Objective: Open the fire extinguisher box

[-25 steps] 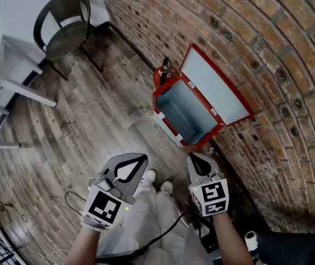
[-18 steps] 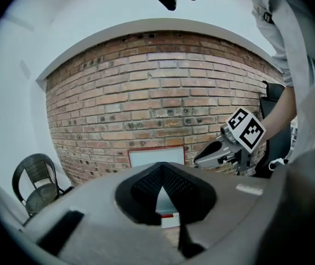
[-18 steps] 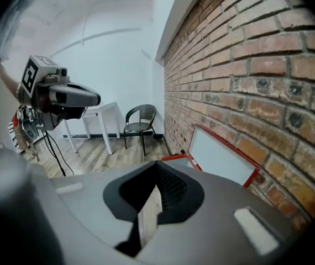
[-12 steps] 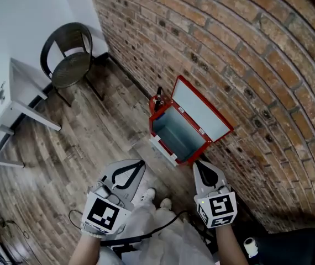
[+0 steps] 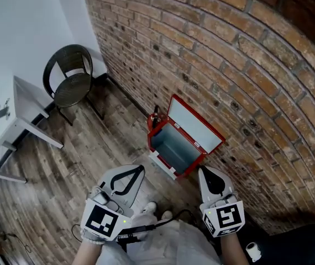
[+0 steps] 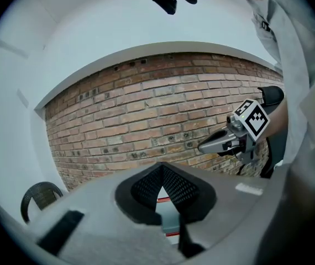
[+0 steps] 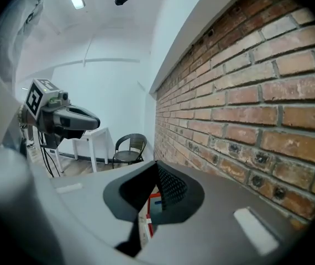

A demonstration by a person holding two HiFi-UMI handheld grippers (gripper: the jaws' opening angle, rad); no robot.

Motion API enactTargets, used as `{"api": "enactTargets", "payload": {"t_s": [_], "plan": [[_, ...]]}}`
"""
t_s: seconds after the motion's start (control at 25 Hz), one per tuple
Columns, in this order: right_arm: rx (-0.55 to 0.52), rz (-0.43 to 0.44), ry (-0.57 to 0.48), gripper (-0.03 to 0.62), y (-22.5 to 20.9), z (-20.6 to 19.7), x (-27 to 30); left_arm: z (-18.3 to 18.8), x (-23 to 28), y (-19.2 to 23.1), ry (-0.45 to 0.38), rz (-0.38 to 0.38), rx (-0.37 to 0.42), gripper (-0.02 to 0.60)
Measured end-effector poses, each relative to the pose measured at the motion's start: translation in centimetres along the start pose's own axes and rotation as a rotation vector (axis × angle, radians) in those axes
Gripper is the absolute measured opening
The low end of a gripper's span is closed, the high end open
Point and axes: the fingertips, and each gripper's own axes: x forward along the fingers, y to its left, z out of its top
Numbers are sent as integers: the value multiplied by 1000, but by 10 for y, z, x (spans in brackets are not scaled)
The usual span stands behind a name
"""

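The red fire extinguisher box (image 5: 172, 146) sat on the wooden floor (image 5: 91, 142) against the brick wall (image 5: 229, 65), its white-lined lid (image 5: 193, 125) leaning back and its grey-blue inside showing. We held our left gripper (image 5: 142, 168) and right gripper (image 5: 201, 169) near it, jaws together, gripping nothing.

Wood-plank floor (image 5: 102, 142), open red fire extinguisher box (image 5: 171, 148) beside the brick wall (image 5: 229, 65), black chair (image 5: 72, 90), white table (image 5: 30, 106)

one box (image 5: 175, 148), one chair (image 5: 72, 87), maybe one extinguisher (image 5: 155, 118)
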Motion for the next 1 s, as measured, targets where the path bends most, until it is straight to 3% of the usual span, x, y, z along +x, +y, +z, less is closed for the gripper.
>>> {"api": "enactTargets", "payload": {"t_s": [0.52,1.0], "plan": [[-45,-32,-58,9,-10,38,-16,21,0,0,-35,16,-13,-3],[-68,-55,-43,9,-11,37,-15,23,8,3,-43,-6,7,-3]]}}
